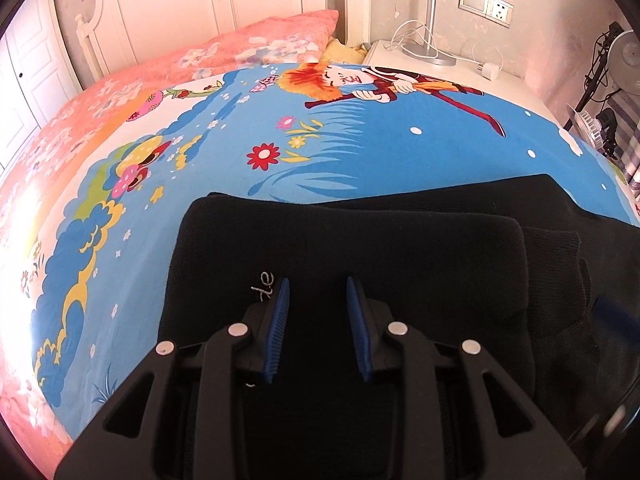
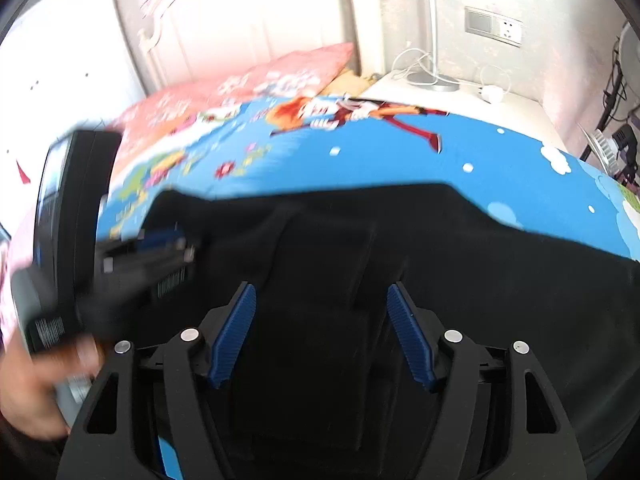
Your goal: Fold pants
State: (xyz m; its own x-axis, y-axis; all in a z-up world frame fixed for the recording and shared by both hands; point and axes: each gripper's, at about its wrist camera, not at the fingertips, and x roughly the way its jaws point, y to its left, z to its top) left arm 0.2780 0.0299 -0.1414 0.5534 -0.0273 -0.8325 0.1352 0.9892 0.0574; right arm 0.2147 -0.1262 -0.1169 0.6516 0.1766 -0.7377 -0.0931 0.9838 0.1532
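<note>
Black pants (image 1: 352, 248) lie partly folded on a bed with a blue cartoon sheet (image 1: 360, 148), one layer doubled over the rest, well short of the pink pillow (image 1: 280, 36). Above the pants, the left gripper (image 1: 318, 286) hovers with jaws narrow and nothing between them. The right gripper (image 2: 322, 292) stands wider, also empty. Judging from this, a pinch could catch only the top layer, so the fold would slide apart or bunch unevenly.
</note>
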